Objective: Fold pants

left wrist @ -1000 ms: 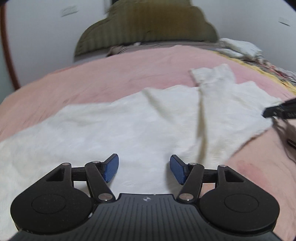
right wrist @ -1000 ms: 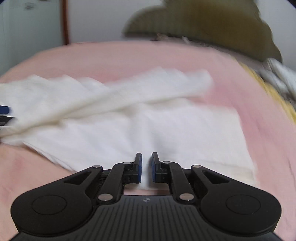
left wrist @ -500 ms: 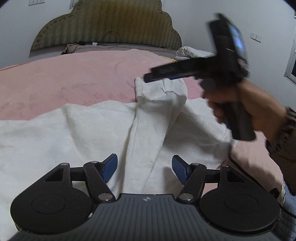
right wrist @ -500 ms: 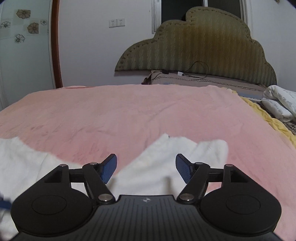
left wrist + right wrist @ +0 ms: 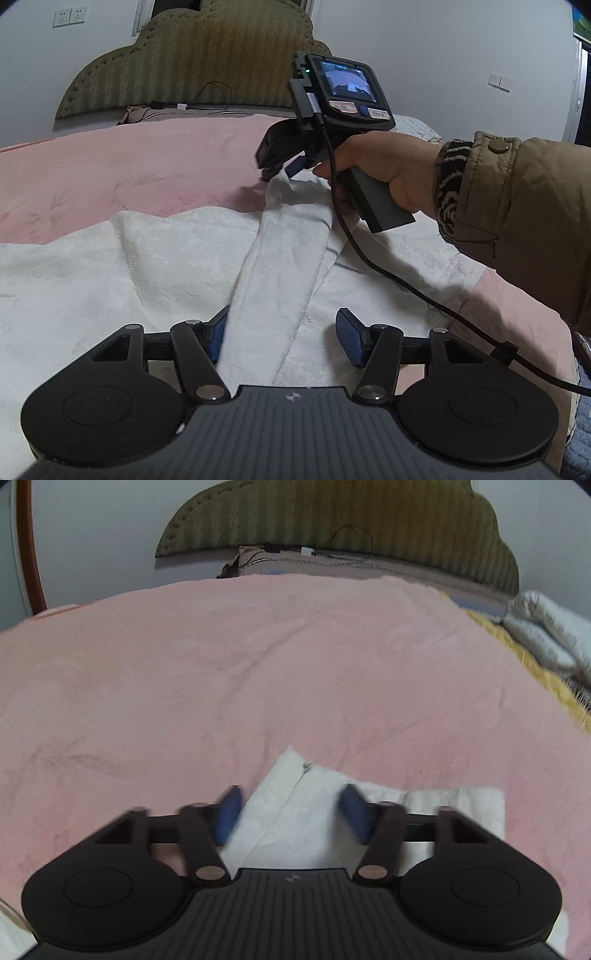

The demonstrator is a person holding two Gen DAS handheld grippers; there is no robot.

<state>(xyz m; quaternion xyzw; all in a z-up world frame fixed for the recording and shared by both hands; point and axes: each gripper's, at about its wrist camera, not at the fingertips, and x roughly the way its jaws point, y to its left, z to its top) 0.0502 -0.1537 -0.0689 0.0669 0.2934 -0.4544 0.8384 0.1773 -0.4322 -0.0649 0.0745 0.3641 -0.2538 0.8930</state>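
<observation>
Left wrist view: left hand-held gripper point(image 5: 280, 341) closing around a raised ridge of the white pants point(image 5: 110, 273), spread mid-frame on the bed point(image 5: 110, 170), barely folded. Right wrist view: right hand-held gripper point(image 5: 291, 816) closing on the pants' corner at bottom centre, not pinched yet.

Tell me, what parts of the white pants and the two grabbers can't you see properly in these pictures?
- White pants: the left wrist view cuts them off at its left edge, and the left gripper hides the near part.
- Right gripper: blurred in the right wrist view as its jaws close around the pants' corner; contact is unclear.
- Right hand: in the left wrist view it partly hides that gripper's fingertips.
</observation>
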